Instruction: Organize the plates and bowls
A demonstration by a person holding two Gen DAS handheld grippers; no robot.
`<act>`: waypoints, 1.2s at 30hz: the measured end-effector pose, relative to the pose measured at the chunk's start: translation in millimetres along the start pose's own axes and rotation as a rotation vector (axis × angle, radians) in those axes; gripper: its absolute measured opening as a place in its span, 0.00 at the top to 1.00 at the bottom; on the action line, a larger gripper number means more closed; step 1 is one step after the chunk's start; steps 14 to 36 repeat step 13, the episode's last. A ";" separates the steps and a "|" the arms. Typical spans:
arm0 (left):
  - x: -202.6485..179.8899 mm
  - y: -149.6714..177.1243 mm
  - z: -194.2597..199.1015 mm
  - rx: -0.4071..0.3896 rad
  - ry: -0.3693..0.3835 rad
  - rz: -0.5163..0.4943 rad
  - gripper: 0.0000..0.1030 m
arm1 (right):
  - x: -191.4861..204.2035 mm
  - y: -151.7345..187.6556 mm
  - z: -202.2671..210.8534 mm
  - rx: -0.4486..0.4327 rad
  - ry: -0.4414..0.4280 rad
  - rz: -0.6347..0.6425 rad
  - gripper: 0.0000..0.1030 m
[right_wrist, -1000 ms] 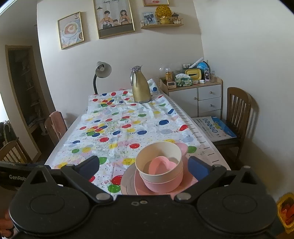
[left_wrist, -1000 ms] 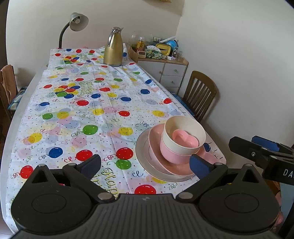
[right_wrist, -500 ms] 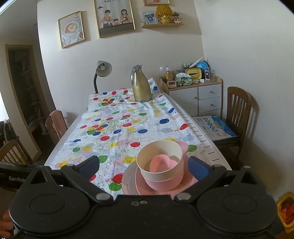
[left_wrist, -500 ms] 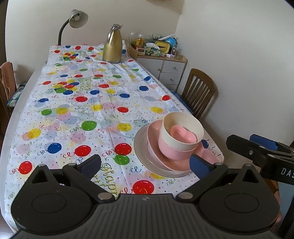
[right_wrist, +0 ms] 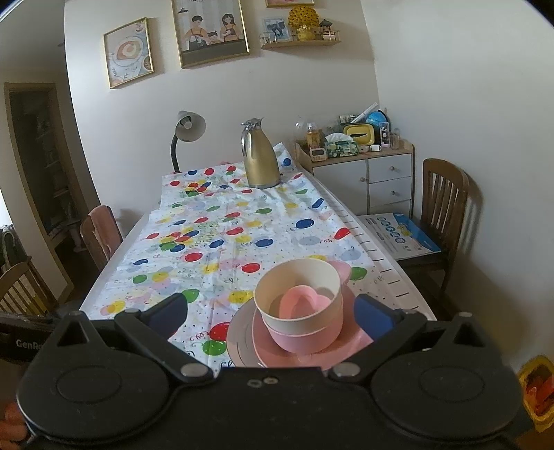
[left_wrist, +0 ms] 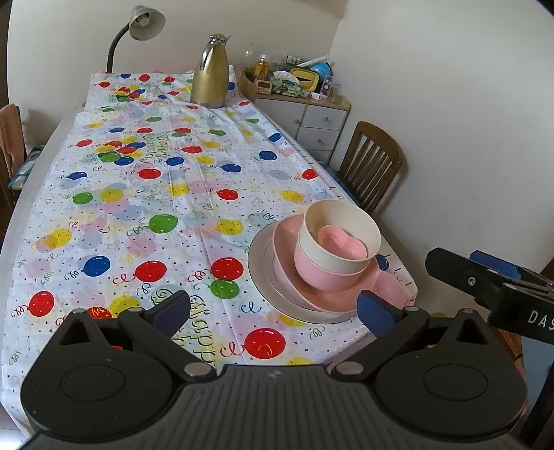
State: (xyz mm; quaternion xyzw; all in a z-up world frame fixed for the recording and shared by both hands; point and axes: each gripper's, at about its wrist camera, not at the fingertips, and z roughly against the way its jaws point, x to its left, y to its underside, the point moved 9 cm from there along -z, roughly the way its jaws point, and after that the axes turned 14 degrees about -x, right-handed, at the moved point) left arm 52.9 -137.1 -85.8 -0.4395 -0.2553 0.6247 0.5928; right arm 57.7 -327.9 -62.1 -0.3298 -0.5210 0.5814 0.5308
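Both tongs gape empty before the upright stack, heart dish lobes rightward.

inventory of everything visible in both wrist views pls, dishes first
white plate: 1, white-grey, bottom of stack, near right table corner
pink plate: 1, on white plate
pink bowl: 1, on pink plate
cream bowl: 1, nested in pink bowl
heart dish: 1, pink, inside cream bowl
tablecloth: 1, white, balloon print, over table
jug: 1, gold, far end
lamp: 1, grey, far left corner
cabinet: 1, white drawers, cluttered top
chair: wooden, right of table; more on the left
pictures: framed, wall
left tool: open, empty
right tool: open, empty
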 end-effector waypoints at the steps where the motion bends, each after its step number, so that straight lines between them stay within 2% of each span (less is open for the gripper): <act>1: -0.2 0.0 0.2 0.002 -0.001 -0.001 0.00 | 0.3 0.5 0.2 0.002 0.001 -0.001 0.00; 36: 6.5 -2.9 -0.9 0.000 0.004 0.005 0.00 | 4.2 1.7 -5.4 0.016 0.002 0.000 0.00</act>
